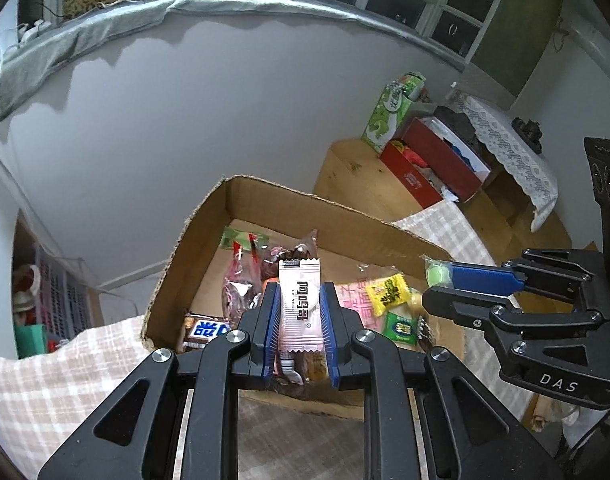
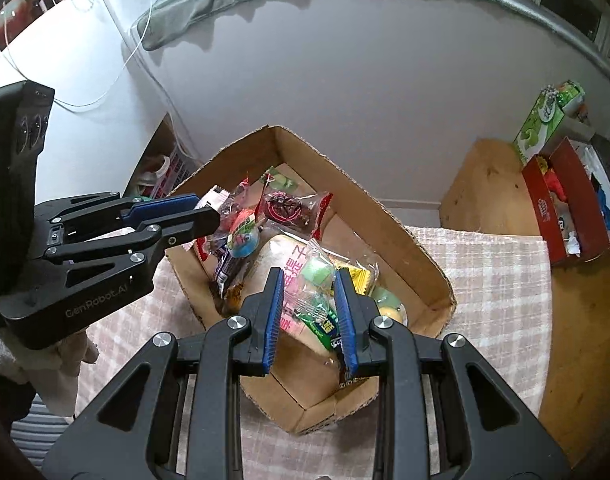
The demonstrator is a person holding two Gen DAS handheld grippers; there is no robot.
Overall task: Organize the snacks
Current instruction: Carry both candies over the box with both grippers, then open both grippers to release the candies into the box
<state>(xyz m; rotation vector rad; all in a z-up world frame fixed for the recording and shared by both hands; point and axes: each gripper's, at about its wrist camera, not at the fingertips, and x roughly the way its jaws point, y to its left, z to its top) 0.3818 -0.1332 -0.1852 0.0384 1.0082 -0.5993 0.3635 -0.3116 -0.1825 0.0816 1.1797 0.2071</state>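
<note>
An open cardboard box holds several wrapped snacks; it also shows in the right wrist view. My left gripper is shut on a pale pink snack packet and holds it above the box's near side. The left gripper also shows in the right wrist view, over the box's left edge. My right gripper is shut on a clear packet with a green sweet, above the box. It shows in the left wrist view at the right, with the green sweet at its tips.
The box stands on a checked cloth over a wooden table. A red box with items and a green carton stand at the back right. A white wall lies close behind the box.
</note>
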